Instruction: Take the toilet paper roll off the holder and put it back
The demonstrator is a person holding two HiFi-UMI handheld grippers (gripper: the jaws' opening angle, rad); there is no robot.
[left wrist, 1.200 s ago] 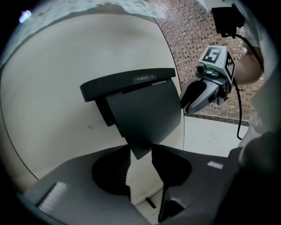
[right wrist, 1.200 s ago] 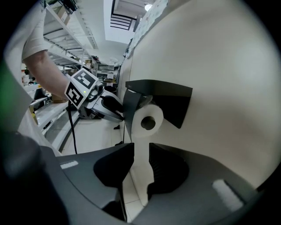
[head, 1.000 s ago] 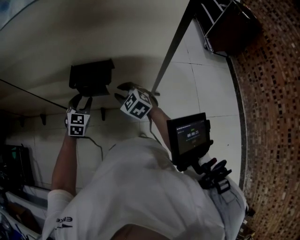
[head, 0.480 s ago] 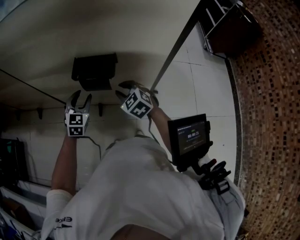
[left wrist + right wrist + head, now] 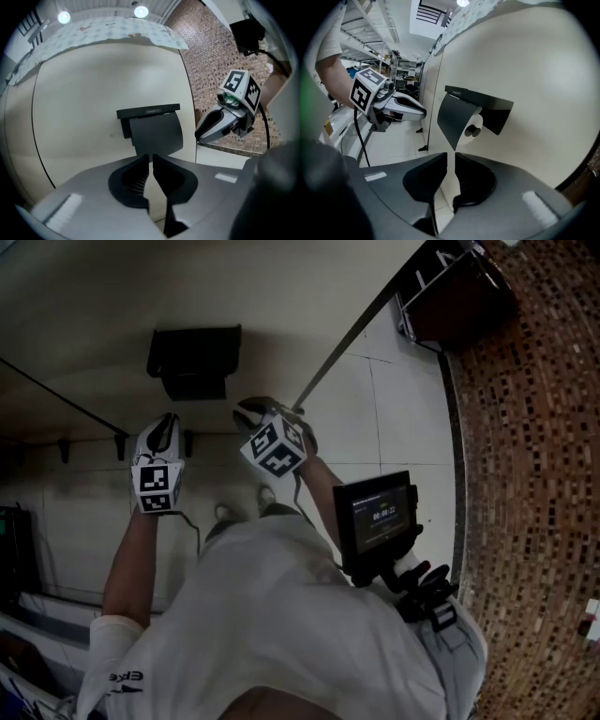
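- Holder (image 5: 192, 362): we list one black fitting fixed to a cream wall (image 5: 89, 93), with a flat top and a dark flap that hangs down over its front.
- Toilet paper roll (image 5: 474, 127): it is on the holder, tucked behind the flap. We see only its white end and dark core, from the side, in the right gripper view. The flap hides it in the head view and the left gripper view.
- Left gripper (image 5: 151, 158): its jaws have just been closing and are now drawn almost together, with only a thin slit left and nothing in it. It points at the front of the holder and stands clear of it, touching neither the flap nor the roll.
- Right gripper (image 5: 451, 159): its jaws have also just been closing and stand nearly together with nothing between them. It faces the holder from the roll's open side and is apart from it.
- Marker cubes: we count one on each gripper, left (image 5: 157, 487) and right (image 5: 275, 448).
- Person: we see a white shirt (image 5: 300, 615) and two bare forearms raised towards the wall.
- Small screen (image 5: 378, 519): it is lit and mounted at the person's right side.
- Floor (image 5: 403, 418): pale tiles.
- Brick wall (image 5: 534, 446): it lies to the right of the tiles.
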